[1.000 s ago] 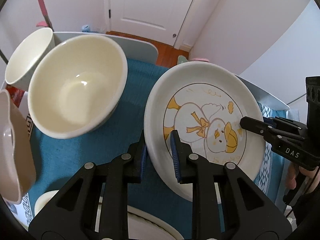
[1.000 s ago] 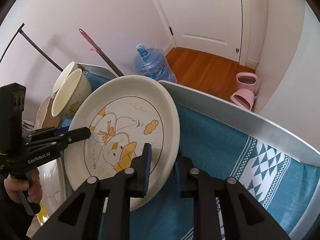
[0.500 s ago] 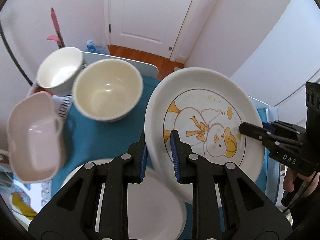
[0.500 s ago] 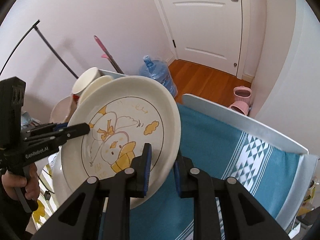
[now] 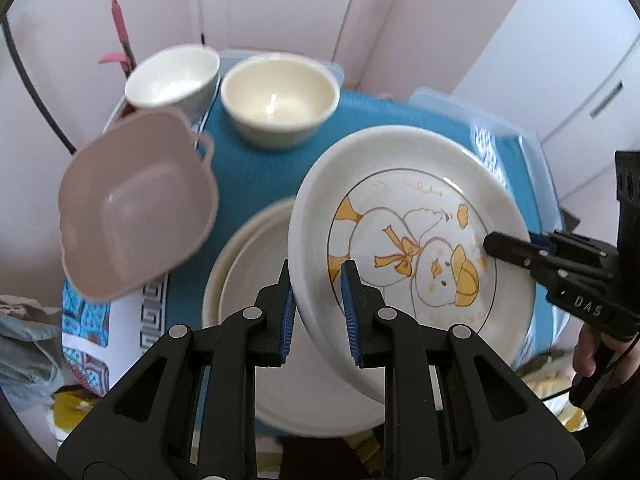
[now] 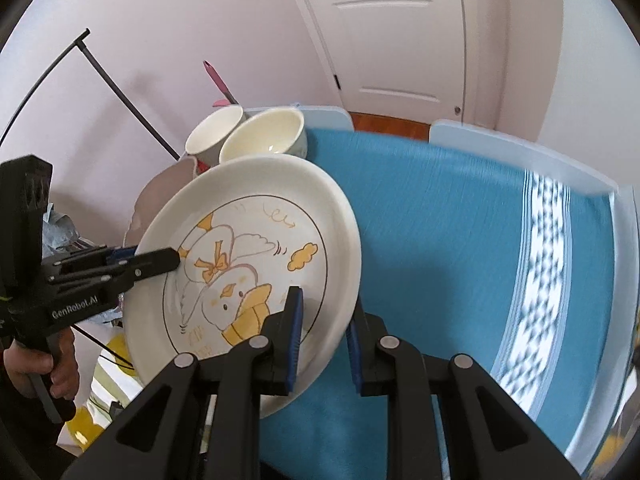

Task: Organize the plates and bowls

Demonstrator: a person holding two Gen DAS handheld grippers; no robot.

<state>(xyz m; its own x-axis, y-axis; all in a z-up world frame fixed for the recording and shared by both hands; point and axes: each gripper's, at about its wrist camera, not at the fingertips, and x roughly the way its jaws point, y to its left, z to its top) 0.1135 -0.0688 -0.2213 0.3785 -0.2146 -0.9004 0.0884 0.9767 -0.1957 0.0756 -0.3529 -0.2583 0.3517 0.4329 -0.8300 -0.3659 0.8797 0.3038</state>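
A white plate with a yellow duck drawing (image 5: 412, 240) is held in the air by both grippers, tilted. My left gripper (image 5: 318, 292) is shut on its near rim; my right gripper (image 6: 323, 320) is shut on the opposite rim, and the plate shows there too (image 6: 248, 248). Below it lies a stack of plain white plates (image 5: 256, 280) on the blue cloth. A cream bowl (image 5: 278, 100) and a white bowl (image 5: 174, 76) stand at the far side. A pink square bowl (image 5: 132, 208) sits at the left.
The blue tablecloth (image 6: 440, 220) covers a white-edged table (image 6: 520, 152). A white door (image 6: 392, 32) and pink walls lie beyond. A black rod (image 6: 120, 96) leans at the left. Clutter lies on the floor at the lower left (image 5: 24, 344).
Both grippers have lifted the duck plate up and back from the cloth. The bowls now look farther away, and the plain plate stack has come into view beneath it.
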